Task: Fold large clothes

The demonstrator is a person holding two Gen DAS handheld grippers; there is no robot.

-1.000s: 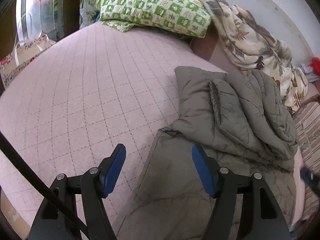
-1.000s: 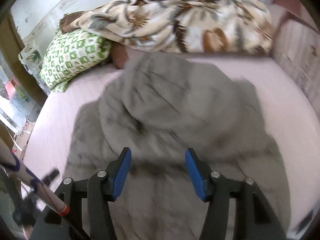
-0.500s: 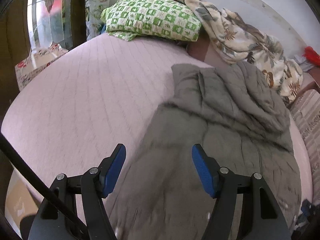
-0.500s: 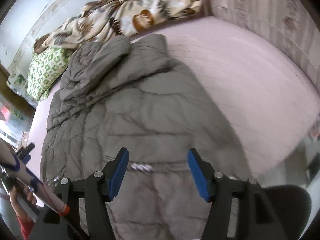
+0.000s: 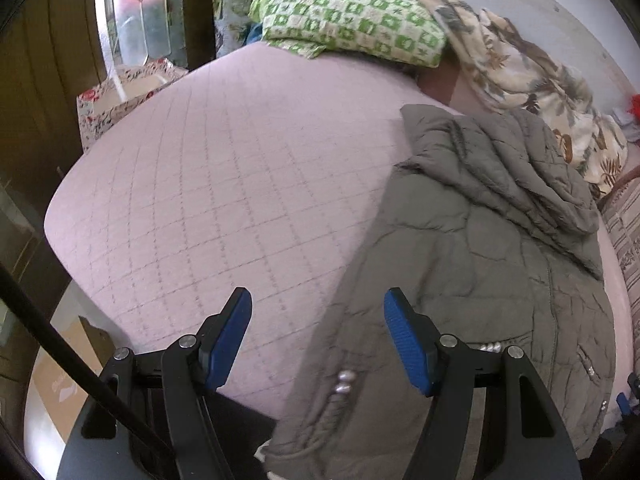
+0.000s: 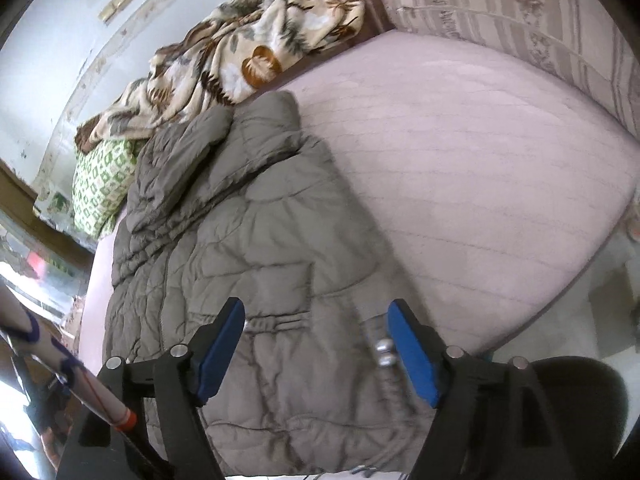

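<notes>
A large grey quilted coat (image 5: pixel 480 264) lies lengthwise on a pink quilted bed (image 5: pixel 224 184), hood toward the pillows, hem hanging over the near edge. It also shows in the right wrist view (image 6: pixel 248 248), with a sleeve folded across its chest. My left gripper (image 5: pixel 318 340) is open and empty above the coat's left hem corner. My right gripper (image 6: pixel 316 344) is open and empty above the coat's right hem, near two silver toggles (image 6: pixel 384 352).
A green checked pillow (image 5: pixel 352 20) and a leaf-print blanket (image 5: pixel 532 76) lie at the head of the bed. A striped cushion (image 6: pixel 520 20) lines the far side. A floral box (image 5: pixel 120 96) and a cardboard box (image 5: pixel 60 392) stand by the bed's left side.
Both grippers have drawn back toward the foot of the bed and now sit over the coat's hem corners. The coat lies more spread out than a second ago. Both stay open.
</notes>
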